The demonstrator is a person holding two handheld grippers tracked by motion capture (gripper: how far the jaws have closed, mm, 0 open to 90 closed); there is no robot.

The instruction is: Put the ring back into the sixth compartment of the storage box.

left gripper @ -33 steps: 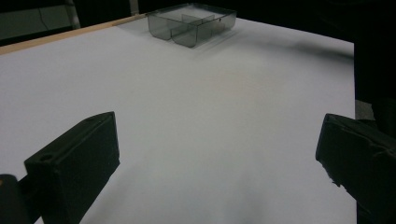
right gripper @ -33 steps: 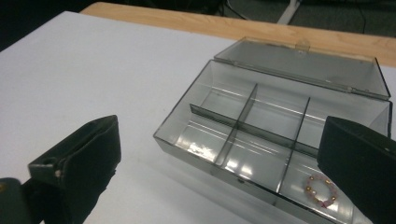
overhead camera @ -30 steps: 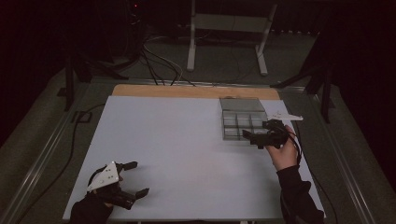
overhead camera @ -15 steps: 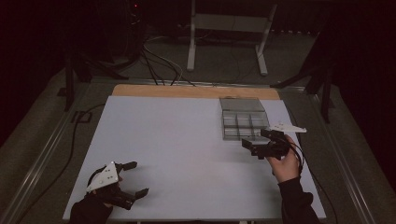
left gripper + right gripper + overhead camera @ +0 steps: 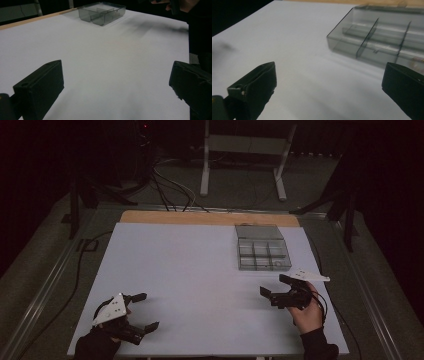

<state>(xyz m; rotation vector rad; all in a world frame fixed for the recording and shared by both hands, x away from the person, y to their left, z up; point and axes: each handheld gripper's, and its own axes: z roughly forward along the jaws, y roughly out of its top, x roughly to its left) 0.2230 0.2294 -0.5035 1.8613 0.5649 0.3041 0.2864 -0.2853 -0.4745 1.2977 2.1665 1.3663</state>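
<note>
The person stood at the near edge of a white surface (image 5: 200,270), a pair of tongs in each hand. The left tongs (image 5: 145,311) sat low at the near left corner, just above the sheet, their two black jaws spread wide with nothing between them; a grey three-cornered plate rode on top of them and a dark sleeve covered the hand behind. The left gripper view looked along those jaws across bare white to the far side, where the box (image 5: 101,13) stood small and well apart. The right tongs (image 5: 276,287) were held at the right side of the surface, raised a little off it, jaws likewise wide and empty, pointing leftward across the sheet. The right hand (image 5: 307,312) gripped them from below, with the cable looping beside the wrist. The clear grey compartment box (image 5: 262,247) lay on the far right part of the surface, near the right tongs but not touching them, just beyond their tips. In the right gripper view its thin dividers showed plainly, splitting it into several compartments, and something small and pale lay in a compartment at the right edge, too blurred to name. A strip of bare wood (image 5: 210,218) ran along the far edge of the surface.
</note>
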